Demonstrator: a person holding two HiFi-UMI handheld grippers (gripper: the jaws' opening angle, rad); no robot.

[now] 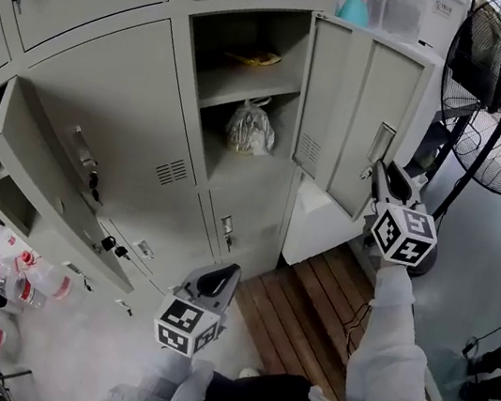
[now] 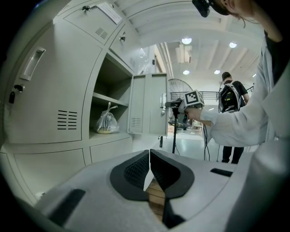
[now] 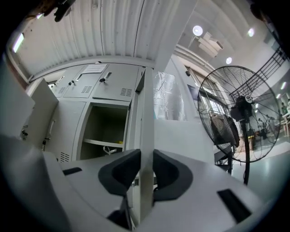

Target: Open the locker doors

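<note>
My right tongs [image 3: 146, 168] are clenched on the free edge of the open locker door [image 1: 344, 106], which stands swung out to the right of its compartment [image 1: 245, 61]. A knotted plastic bag [image 1: 250, 130] sits inside, under the shelf [image 1: 241, 84]. My left tongs [image 2: 149, 164] are held low, pressed together on nothing.

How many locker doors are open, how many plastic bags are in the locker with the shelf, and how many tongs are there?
Open doors: 2, the right door and the left door
Plastic bag: 1
Tongs: 2, the left tongs and the right tongs
Total: 5
</note>
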